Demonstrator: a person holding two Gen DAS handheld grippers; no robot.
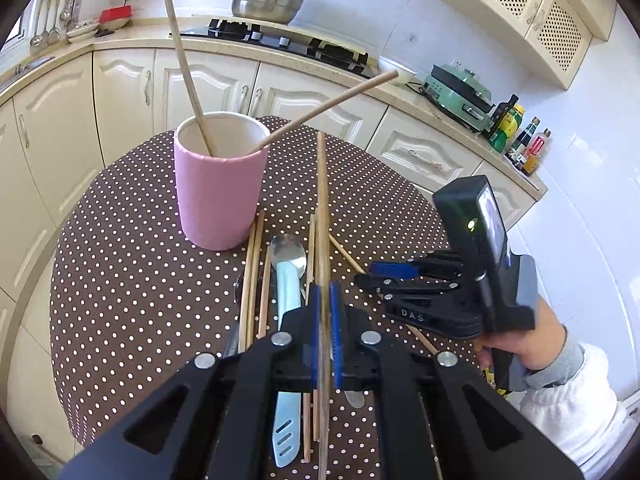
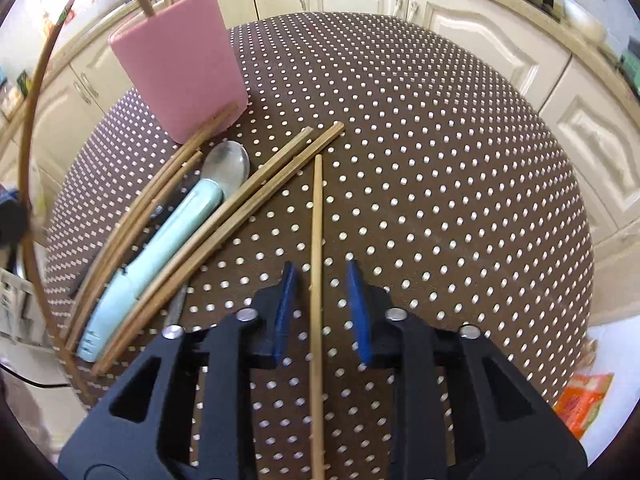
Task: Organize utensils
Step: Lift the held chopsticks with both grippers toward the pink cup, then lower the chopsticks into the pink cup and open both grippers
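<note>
**Left gripper clamps a chopstick; right gripper straddles another**

The left gripper is pinched tight on a single chopstick, which runs forward between its blue pads and sits raised above the pile. Ahead stands the pink cup on the polka-dot surface, with two chopsticks leaning out of it in different directions. Just beside the cup's base lie loose chopsticks and a spoon with a pale blue handle. The right gripper hangs low with its jaws apart, a lone chopstick lying on the cloth between the pads; neither pad touches it. To its left, the spoon rests among the remaining sticks near the cup.
</note>
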